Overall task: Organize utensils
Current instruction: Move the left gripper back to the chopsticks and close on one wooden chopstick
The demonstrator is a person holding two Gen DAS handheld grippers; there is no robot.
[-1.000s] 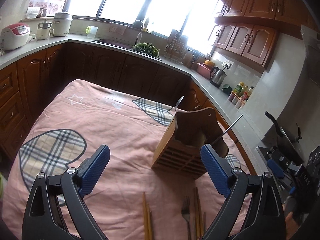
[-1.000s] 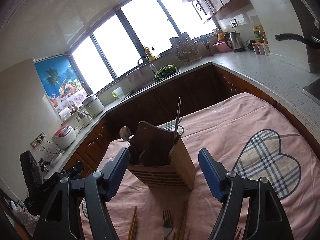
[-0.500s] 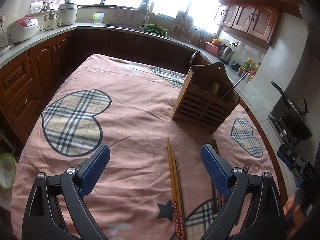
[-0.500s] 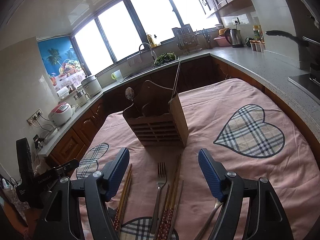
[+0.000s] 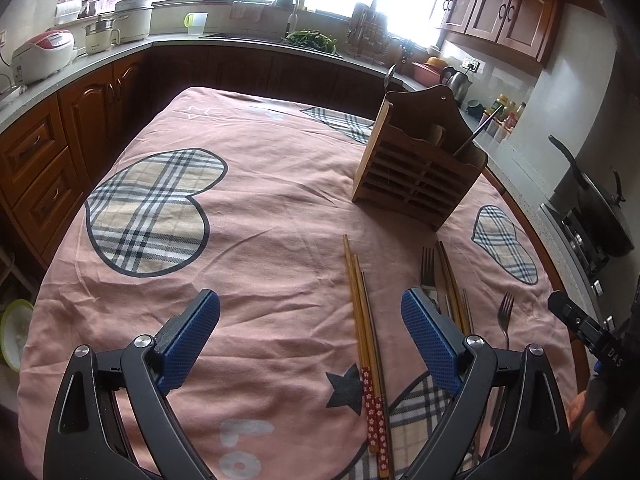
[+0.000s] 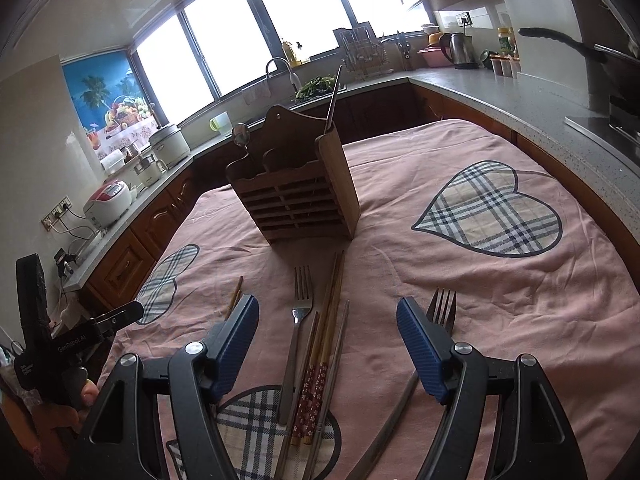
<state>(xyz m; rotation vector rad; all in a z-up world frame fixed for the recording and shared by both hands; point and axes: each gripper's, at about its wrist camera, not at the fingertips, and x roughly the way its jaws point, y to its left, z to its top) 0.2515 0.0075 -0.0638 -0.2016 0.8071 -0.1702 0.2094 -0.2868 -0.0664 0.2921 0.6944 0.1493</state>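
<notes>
Nearest in each wrist view, both hand-held grippers hover above the table with their blue-padded fingers spread wide and nothing between them; the left gripper (image 5: 310, 342) hangs over the near part of the pink cloth (image 5: 260, 208), and the right gripper (image 6: 327, 346) hangs over the loose cutlery.

Just beyond the left gripper, a pair of wooden chopsticks (image 5: 362, 320) with red flowered ends lies lengthwise on the cloth, running from near to far; to its right a fork (image 5: 428, 270) lies with its tines pointing away, touching or just beside a second bundle of chopsticks (image 5: 452, 280); further right, a second fork (image 5: 506, 312) lies apart from the rest.

From the right wrist view, the same things lie between and beside the fingers; a fork (image 6: 298, 320) sits left of centre, a bundle of chopsticks (image 6: 326, 332) lies just right of it, and another fork (image 6: 442, 306) shows its tines past the right finger; the tips of the separate pair of chopsticks (image 6: 236, 296) peep out by the left finger.

Farther on, a wooden utensil holder (image 5: 420, 168) stands upright on the cloth, well apart from the grippers; a spoon (image 6: 241, 135) pokes up from its left side in the right wrist view, and a thin metal rod-like utensil (image 6: 333, 98) leans out of its right compartment.

Beyond the table, a kitchen counter (image 5: 248, 42) with a sink runs under bright windows; a rice cooker (image 5: 42, 56) sits far left and a kettle (image 6: 456, 50) far right.
</notes>
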